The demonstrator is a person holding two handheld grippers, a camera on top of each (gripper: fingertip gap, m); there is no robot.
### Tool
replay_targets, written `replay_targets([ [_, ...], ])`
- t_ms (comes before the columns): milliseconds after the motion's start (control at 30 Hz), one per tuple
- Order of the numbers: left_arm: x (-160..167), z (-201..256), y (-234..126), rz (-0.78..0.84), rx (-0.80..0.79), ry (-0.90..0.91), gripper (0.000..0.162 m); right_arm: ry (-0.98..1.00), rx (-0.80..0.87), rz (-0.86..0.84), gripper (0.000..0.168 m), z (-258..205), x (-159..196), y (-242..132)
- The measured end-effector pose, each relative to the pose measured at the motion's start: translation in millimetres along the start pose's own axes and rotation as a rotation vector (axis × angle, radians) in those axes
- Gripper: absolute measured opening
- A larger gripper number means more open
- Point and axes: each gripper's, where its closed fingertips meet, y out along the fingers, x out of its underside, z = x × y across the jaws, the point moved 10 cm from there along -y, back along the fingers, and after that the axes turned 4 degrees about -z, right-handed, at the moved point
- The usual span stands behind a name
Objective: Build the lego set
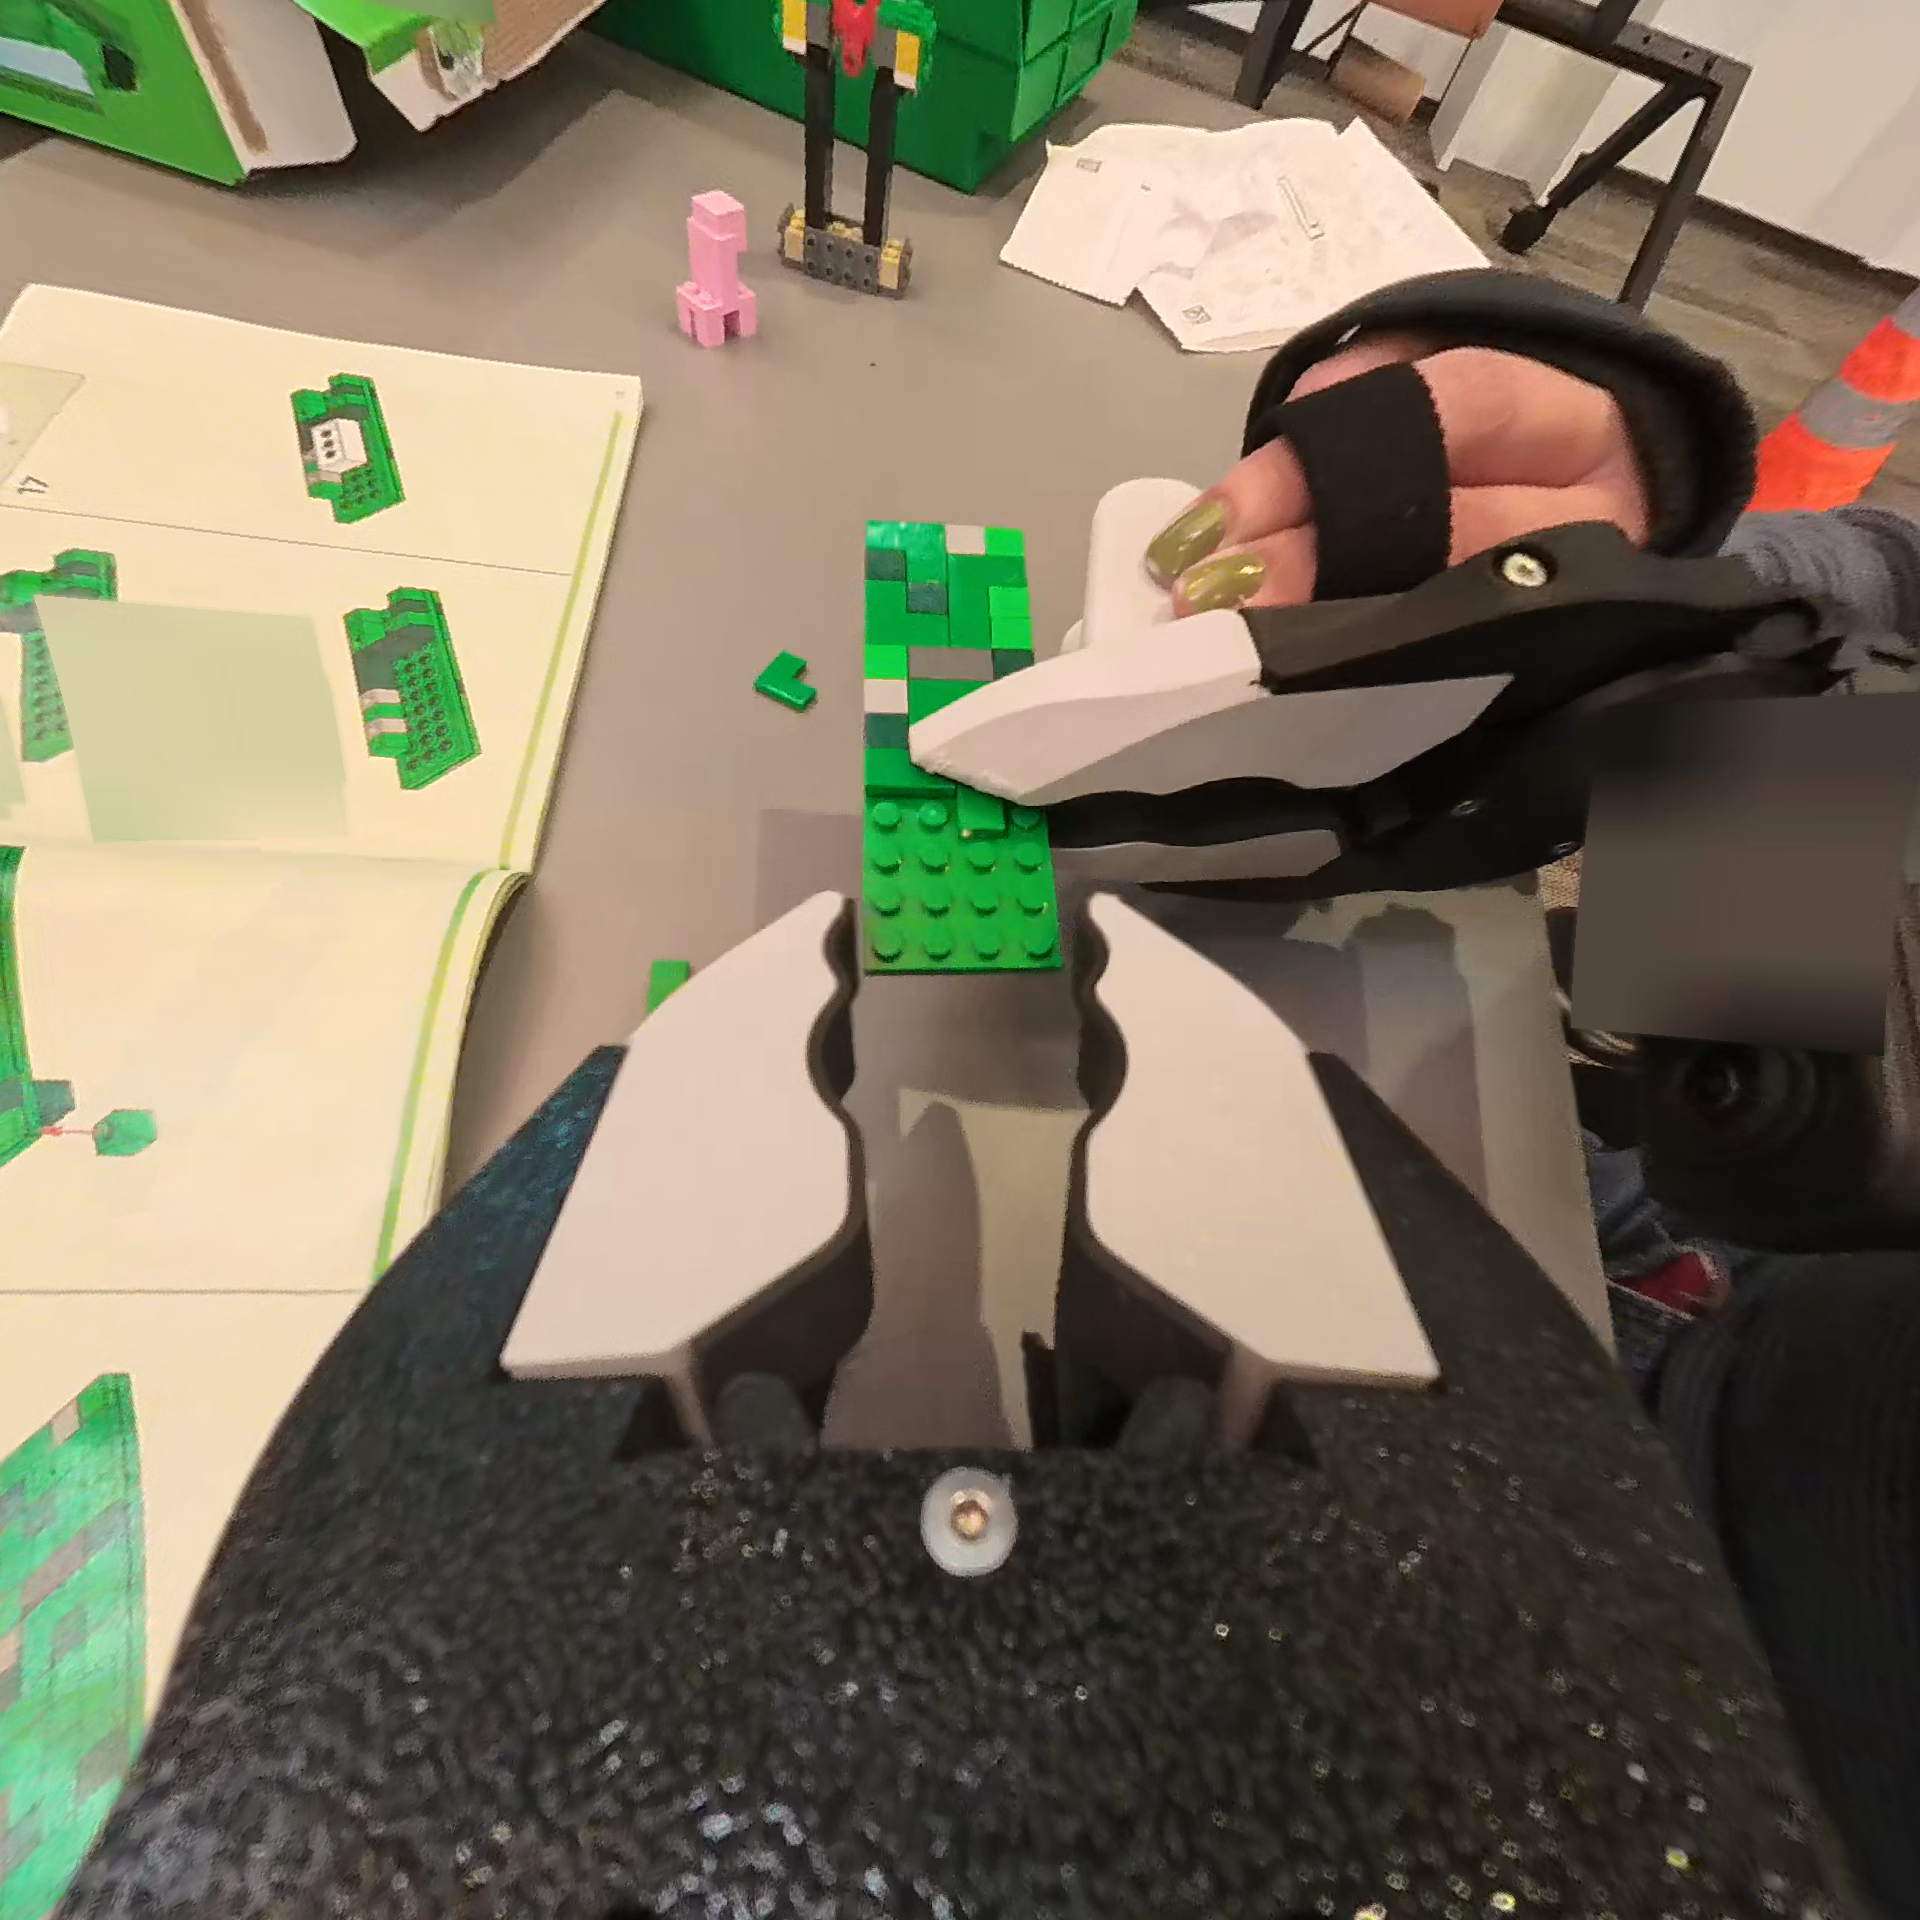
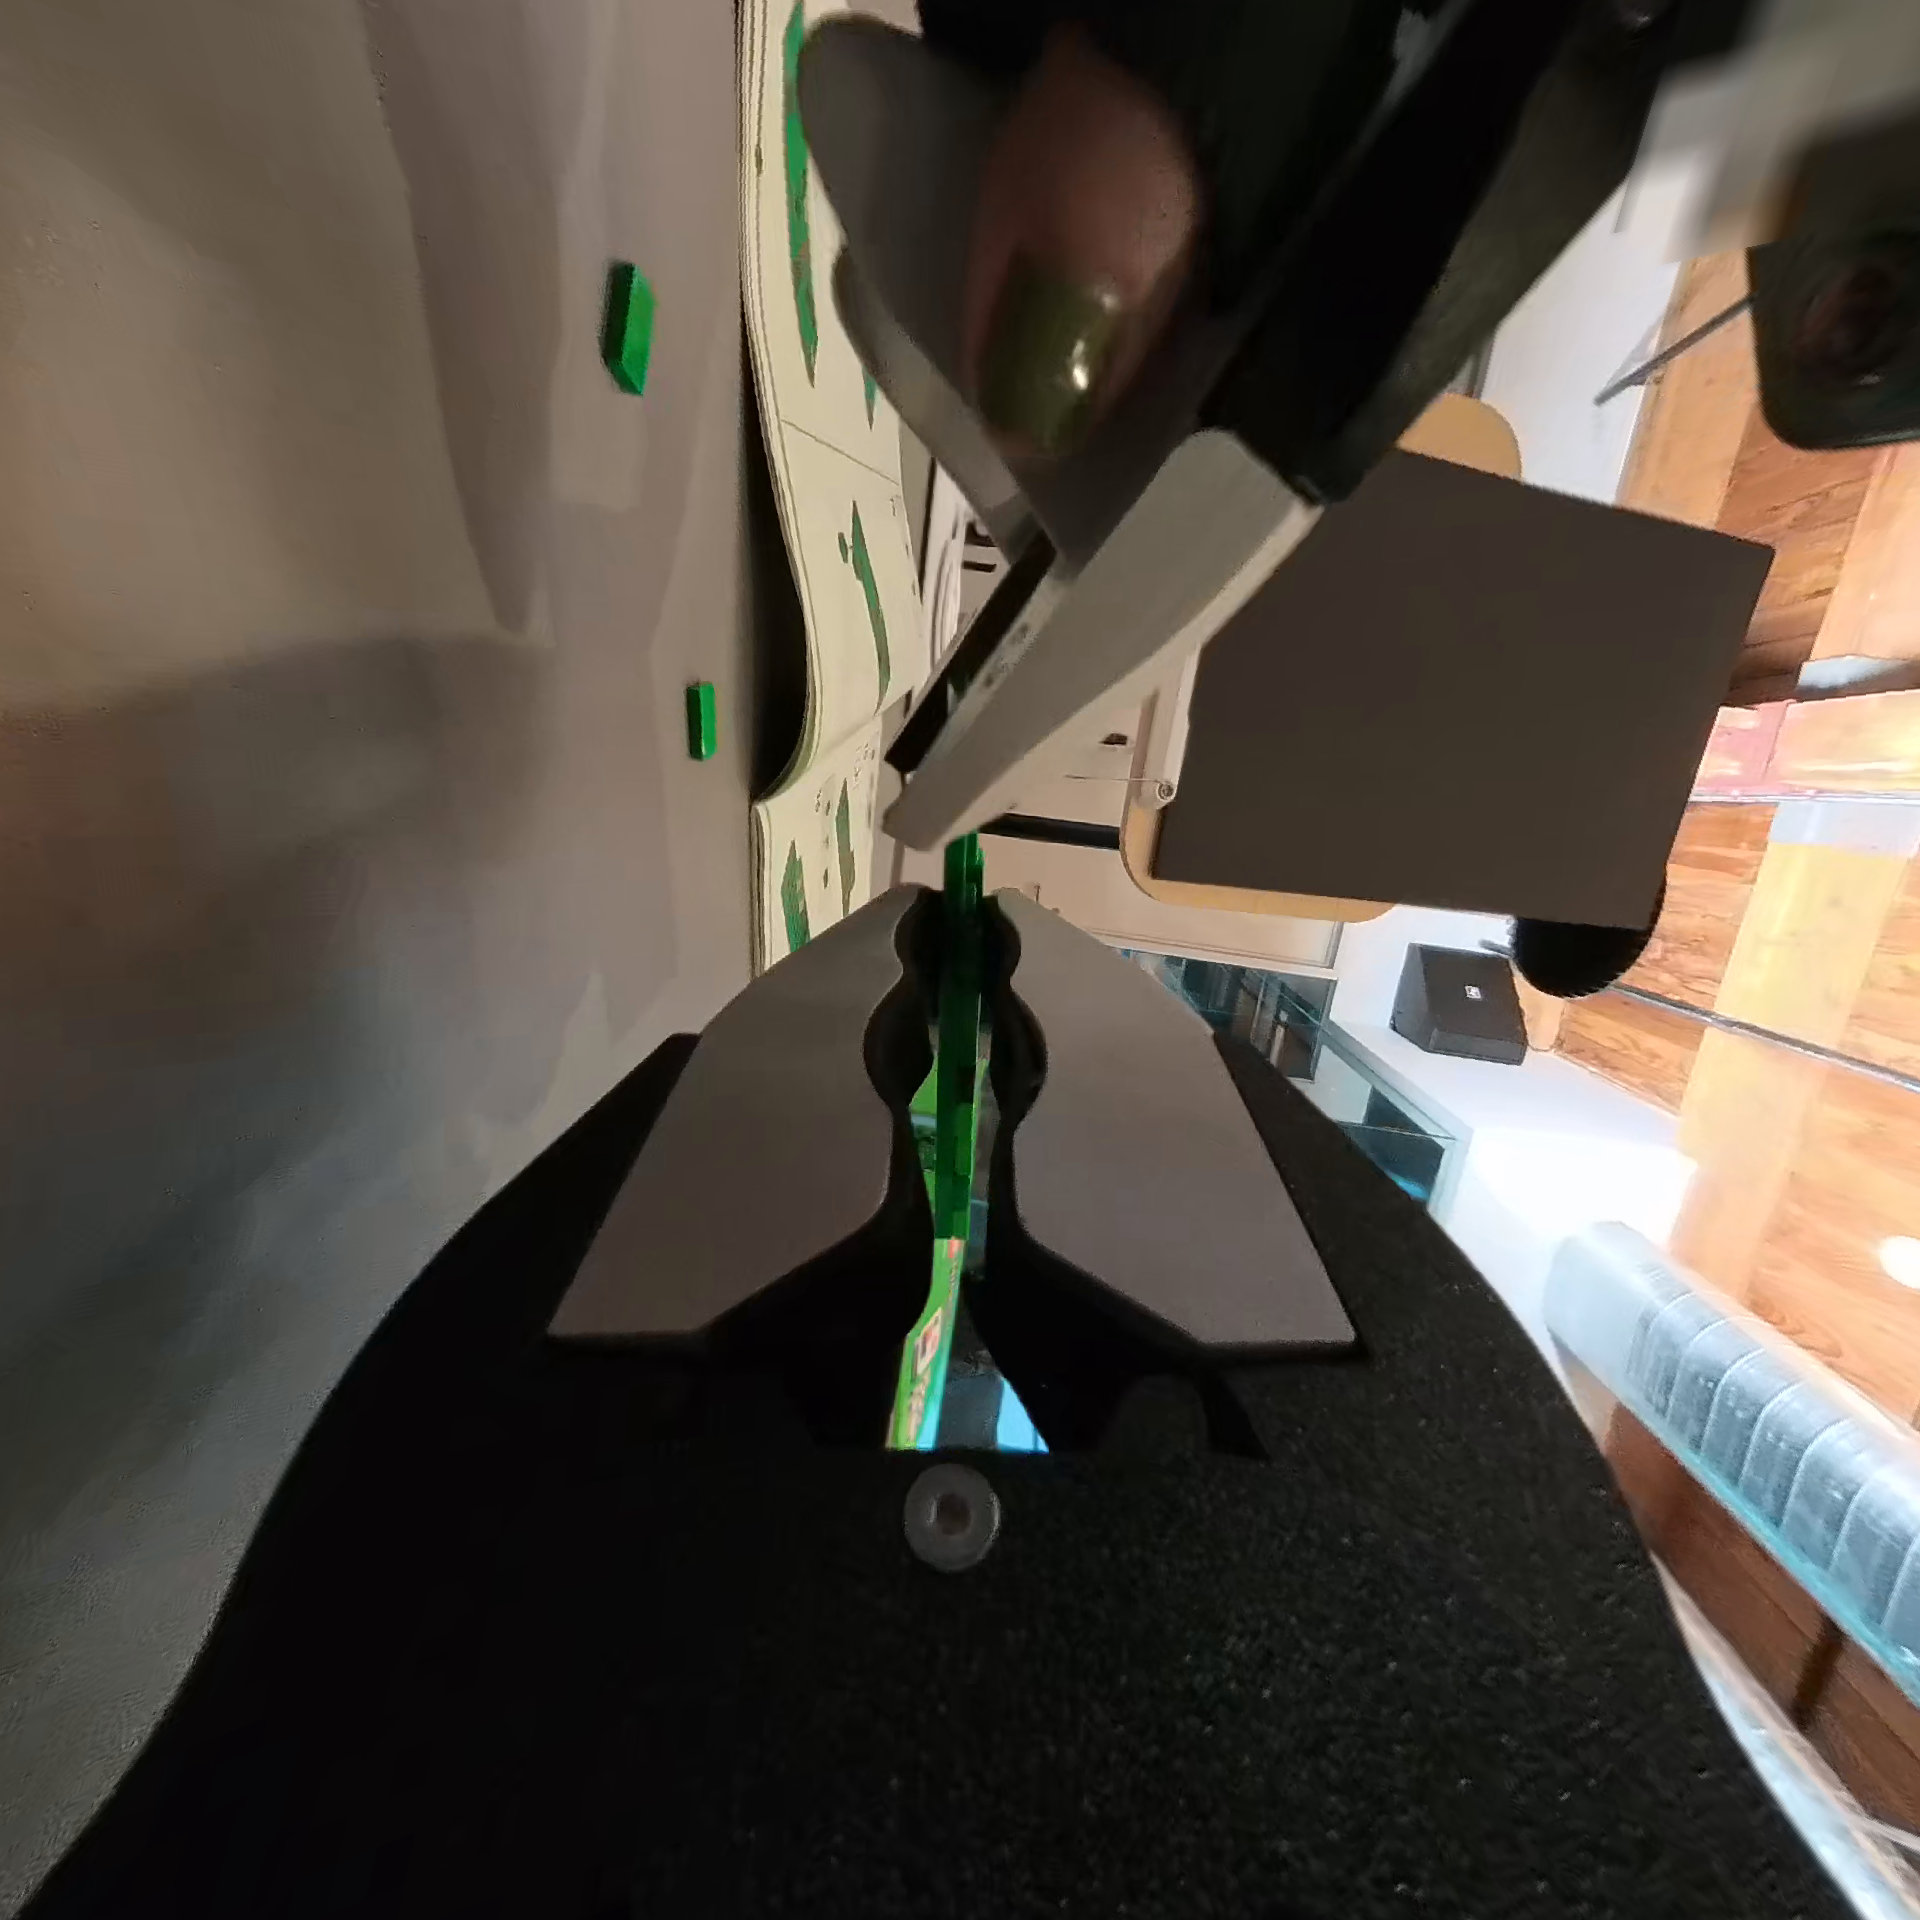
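Left wrist view: left gripper (image 1: 966, 935) spread, its tips flanking the near end of the green plate (image 1: 961, 894) on the grey table (image 1: 623, 343). Right gripper (image 1: 997, 800) pinches the plate's right edge.

Right wrist view: right gripper (image 2: 954, 906) pressed onto the plate (image 2: 956, 1091), seen edge-on; left gripper (image 2: 914, 821) just beyond, blurred.

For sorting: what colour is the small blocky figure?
Pink, clearest in the left wrist view.

The left wrist view looked down and forward from close above the grey table (image 1: 644, 499). The right wrist view was rolled sideways (table running vertically), very close in. Both showed the green plate (image 1: 961, 883) and instruction booklet (image 1: 260, 727).
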Motion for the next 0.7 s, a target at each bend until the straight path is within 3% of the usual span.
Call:
replay_targets([
  [33,0.4,-0.6,-1.5,-0.003,-0.002,0.0,0.046,-0.01,0.001,0.004,0.006,0.1,-2.3,1.2],
  [100,1.9,-0.9,-5.5,0.003,-0.013,0.02,0.036,-0.015,0.011,0.02,0.006,1.1,-7.7,3.5],
  [200,4.7,-3.0,-13.7,0.009,-0.057,0.05,0.035,0.018,0.026,0.046,0.007,2.3,-13.3,8.4],
  [300,9.4,-11.0,-28.5,0.015,-0.149,0.087,0.035,0.076,0.027,0.031,0.041,2.6,-10.5,12.8],
  [367,15.7,-18.8,-42.9,0.024,-0.195,0.091,0.035,0.181,-0.02,0.02,0.051,-0.1,-3.7,14.7],
  [600,57.6,-60.0,-129.6,0.162,-0.456,0.019,0.035,0.64,-0.124,0.022,0.037,-0.6,6.8,32.1],
  [700,75.5,-58.9,-144.4,0.185,-0.371,0.021,0.035,0.901,-0.171,0.084,0.039,9.8,-1.4,49.0],
])
